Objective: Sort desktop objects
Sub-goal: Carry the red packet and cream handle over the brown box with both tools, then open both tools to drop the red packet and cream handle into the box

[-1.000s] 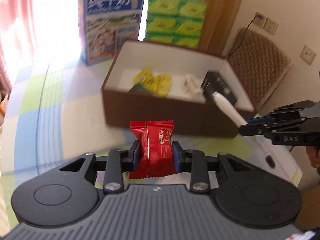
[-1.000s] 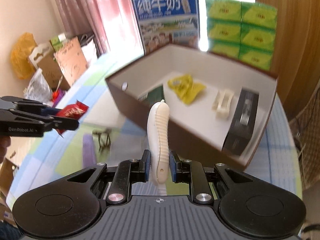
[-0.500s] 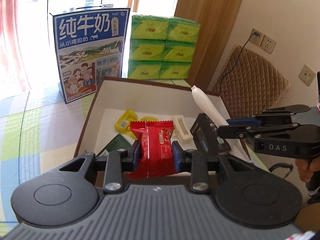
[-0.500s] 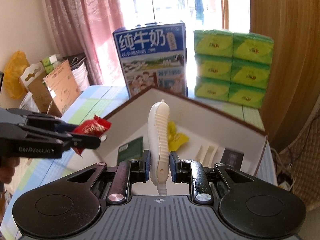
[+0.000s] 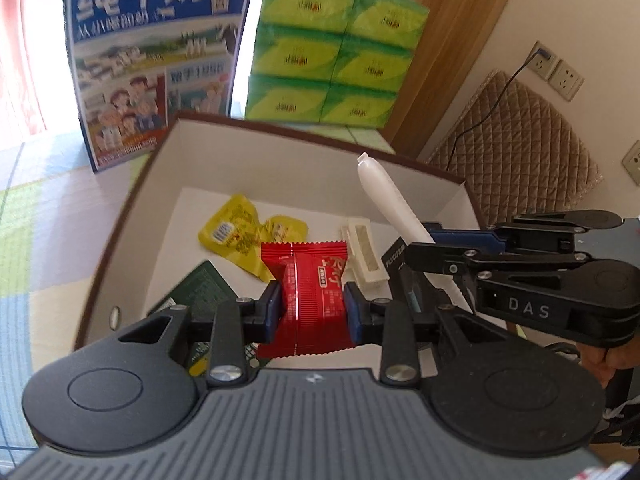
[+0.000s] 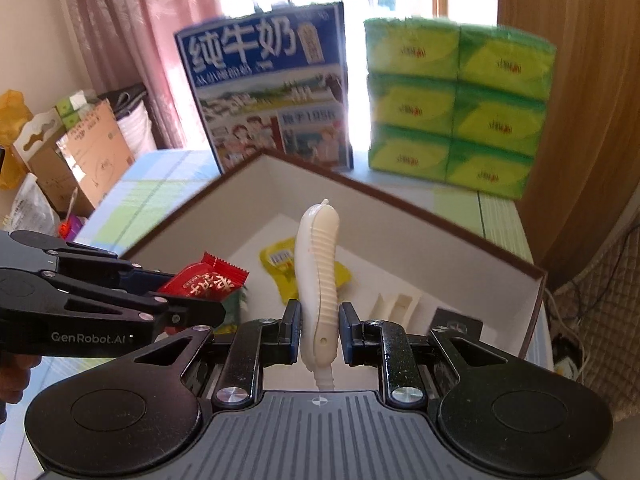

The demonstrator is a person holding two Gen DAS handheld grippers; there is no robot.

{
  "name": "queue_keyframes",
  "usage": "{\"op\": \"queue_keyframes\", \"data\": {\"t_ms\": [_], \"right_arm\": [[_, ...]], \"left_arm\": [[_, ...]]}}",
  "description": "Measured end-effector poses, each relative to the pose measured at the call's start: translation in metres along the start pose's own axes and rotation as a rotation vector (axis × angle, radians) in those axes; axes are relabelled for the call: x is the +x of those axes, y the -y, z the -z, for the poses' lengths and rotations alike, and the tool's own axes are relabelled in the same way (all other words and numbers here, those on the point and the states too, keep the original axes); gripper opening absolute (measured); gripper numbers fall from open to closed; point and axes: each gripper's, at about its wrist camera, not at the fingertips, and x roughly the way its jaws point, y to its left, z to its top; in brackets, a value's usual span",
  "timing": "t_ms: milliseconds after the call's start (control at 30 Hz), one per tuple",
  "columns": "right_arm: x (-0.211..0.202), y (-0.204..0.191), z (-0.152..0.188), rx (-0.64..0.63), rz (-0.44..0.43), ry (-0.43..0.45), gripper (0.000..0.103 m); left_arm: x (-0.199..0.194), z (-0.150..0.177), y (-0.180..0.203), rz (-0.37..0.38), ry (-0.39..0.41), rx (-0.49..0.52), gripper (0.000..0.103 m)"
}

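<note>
The green card (image 5: 200, 294) and black box (image 5: 394, 268) in the brown box (image 5: 120, 240) lie partly hidden behind the tongs. The milk carton (image 6: 268, 92) print is blurred, as are the tissue packs (image 6: 456, 104).

Red packet (image 5: 314, 292), white ribbed handle (image 6: 319, 280)

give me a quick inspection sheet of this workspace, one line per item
surface: checked tablecloth, mostly covered.
job's things: brown box holds yellow packets, a white clip, a green card and a black item.
clutter: milk carton and green tissue packs behind the box.
grippers: left gripper shut on red snack packet; right gripper shut on white utility knife, both above the box.
cables: black cord running to wall socket.
surroundings: pink curtain, cardboard boxes, quilted cushion.
</note>
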Motion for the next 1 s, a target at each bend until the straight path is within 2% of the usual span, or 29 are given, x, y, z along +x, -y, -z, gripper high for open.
{"op": "queue_keyframes", "data": {"t_ms": [567, 800, 1000], "right_arm": [[0.044, 0.022, 0.024, -0.027, 0.013, -0.168, 0.017], [0.047, 0.019, 0.027, -0.066, 0.026, -0.191, 0.017], [0.048, 0.019, 0.026, -0.076, 0.030, -0.195, 0.017]], "left_arm": [[0.065, 0.010, 0.003, -0.004, -0.155, 0.000, 0.028], [0.078, 0.012, 0.004, -0.021, -0.193, 0.008, 0.028], [0.076, 0.011, 0.003, -0.018, -0.194, 0.016, 0.029]]}}
